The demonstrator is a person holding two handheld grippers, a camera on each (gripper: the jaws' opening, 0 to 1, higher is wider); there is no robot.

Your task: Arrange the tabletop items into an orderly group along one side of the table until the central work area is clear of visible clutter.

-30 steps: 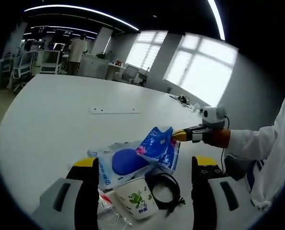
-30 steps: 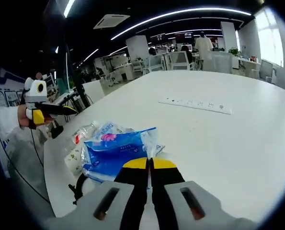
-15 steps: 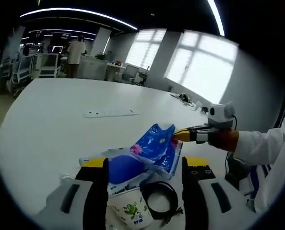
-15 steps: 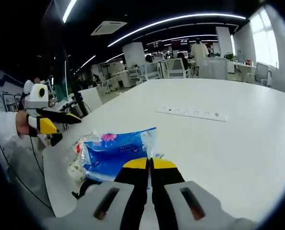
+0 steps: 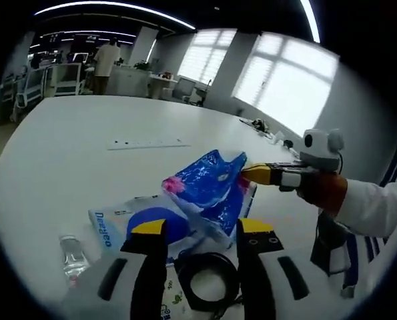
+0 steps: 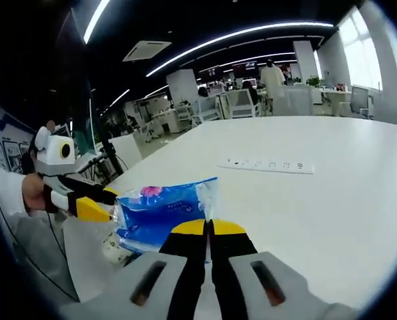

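Observation:
A crinkled blue plastic bag (image 5: 209,185) hangs lifted above the white table (image 5: 58,160). My right gripper (image 5: 249,175) comes in from the right and is shut on the bag's edge; in the right gripper view its jaws (image 6: 209,228) are pressed together on the bag (image 6: 159,209). My left gripper (image 5: 203,228) is open just in front of the bag, over a white and blue pack (image 5: 111,225) and a black cable coil (image 5: 207,285). In the right gripper view the left gripper (image 6: 102,201) sits at the bag's left end.
A small clear bottle (image 5: 71,252) lies left of the pile. A white power strip (image 5: 147,142) lies flat mid-table, also in the right gripper view (image 6: 268,164). A paper cup (image 6: 115,249) sits under the bag. Office desks, chairs and a standing person are far behind.
The blue bag has risen higher off the pile in the right gripper. The left gripper has moved in closer to the bag, and the cup has dropped out of its view.

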